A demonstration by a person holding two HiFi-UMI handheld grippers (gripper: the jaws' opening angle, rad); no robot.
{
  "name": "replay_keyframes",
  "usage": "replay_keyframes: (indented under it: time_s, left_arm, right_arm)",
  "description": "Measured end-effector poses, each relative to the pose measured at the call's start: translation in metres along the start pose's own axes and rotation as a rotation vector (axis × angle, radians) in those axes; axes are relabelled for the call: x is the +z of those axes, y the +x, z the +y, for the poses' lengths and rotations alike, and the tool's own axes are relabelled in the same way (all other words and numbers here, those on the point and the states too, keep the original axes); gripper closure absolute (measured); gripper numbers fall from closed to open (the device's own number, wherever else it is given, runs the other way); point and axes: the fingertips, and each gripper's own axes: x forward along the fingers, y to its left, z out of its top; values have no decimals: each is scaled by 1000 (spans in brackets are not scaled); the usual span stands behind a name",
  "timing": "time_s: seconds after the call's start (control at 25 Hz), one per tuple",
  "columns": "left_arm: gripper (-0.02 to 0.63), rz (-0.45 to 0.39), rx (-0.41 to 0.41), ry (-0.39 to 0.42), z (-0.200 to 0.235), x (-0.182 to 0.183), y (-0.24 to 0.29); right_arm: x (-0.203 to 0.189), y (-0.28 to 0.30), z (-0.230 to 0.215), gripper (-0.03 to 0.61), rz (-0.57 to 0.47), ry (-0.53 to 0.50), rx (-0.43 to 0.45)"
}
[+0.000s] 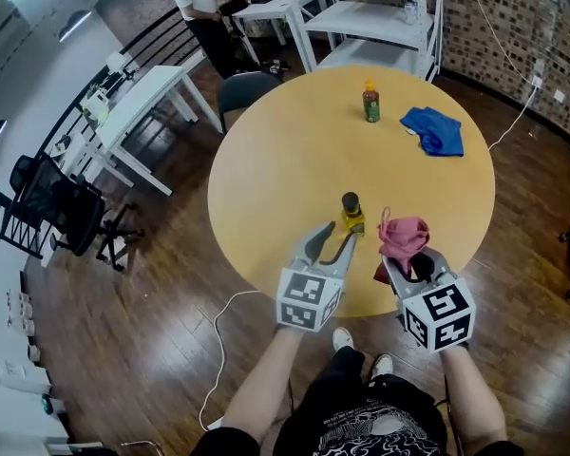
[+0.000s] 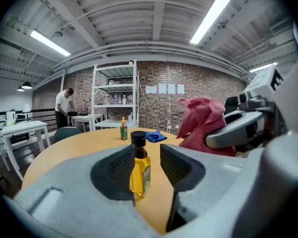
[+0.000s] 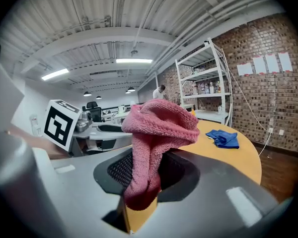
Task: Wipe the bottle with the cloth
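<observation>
1. The round light-wood table carries everything. The work sits at its near edge, within easy reach of both hands.
2. The left gripper points at the bottle with its jaws released. It is probably lined up to steady the bottle for wiping.
3. The right gripper is clenched on the pink terry cloth. The cloth bunches above the jaws, leaving a soft wad free to rub with.
4. A crumpled blue cloth lies at the far side, well apart, apparently spare.
5. The small bottle of yellow liquid with a black cap stands upright between the left jaws. It is ungripped, the right pad stands clear of it, and the pink cloth is just beside it.
6. A small green bottle with an orange cap stands near the blue cloth.
</observation>
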Motion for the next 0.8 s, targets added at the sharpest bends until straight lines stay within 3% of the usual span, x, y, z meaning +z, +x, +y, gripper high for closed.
replay_keyframes:
  time_s: [0.24, 0.44, 0.8]
  left_arm:
    - [426, 32, -155, 79, 22, -7, 45]
    - [417, 55, -289, 152, 17, -12, 66]
    - [460, 16, -378, 158, 21, -8, 68]
  right_arm:
    - [26, 53, -29, 474, 53, 42, 56]
    - [38, 89, -38, 474, 132, 16, 136]
    - [45, 114, -23, 476, 229, -1, 307]
